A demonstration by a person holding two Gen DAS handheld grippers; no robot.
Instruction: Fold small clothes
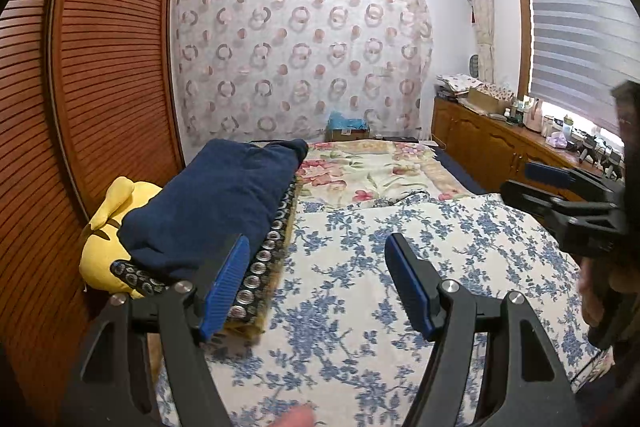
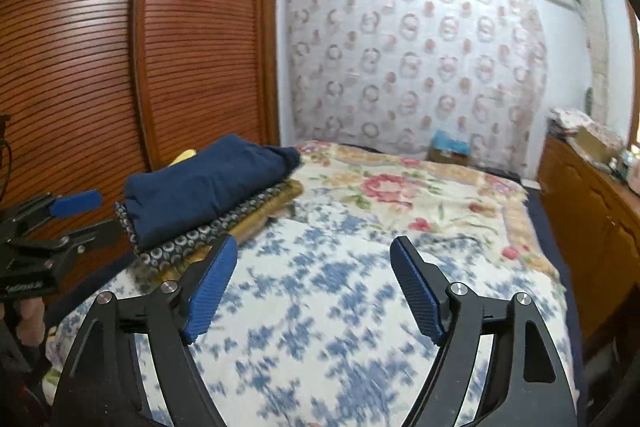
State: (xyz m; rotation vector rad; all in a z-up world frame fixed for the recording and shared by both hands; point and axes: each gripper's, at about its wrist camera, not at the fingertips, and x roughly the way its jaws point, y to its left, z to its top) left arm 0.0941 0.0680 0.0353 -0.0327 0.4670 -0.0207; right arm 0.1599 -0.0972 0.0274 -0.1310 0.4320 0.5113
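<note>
Clothes, folded and topped by a navy garment (image 2: 212, 183), sit stacked at the bed's (image 2: 320, 307) left edge. Both the left tool (image 1: 316, 283) and right tool (image 2: 314, 287) hover wide open, empty. One fold seems finished; next probably requires fetching another garment.

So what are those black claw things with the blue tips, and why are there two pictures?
They are grabbers. A person holds one in each hand, and each has a small camera looking along its two fingers. One picture comes from the left grabber, the other from the right grabber. Each camera also catches the other grabber at the side. Both are open and hold nothing. Below them is a bed with a blue flowered sheet. Beside it sits a pile of folded clothes with a dark blue one on top, and a yellow soft toy pokes out behind.
</note>
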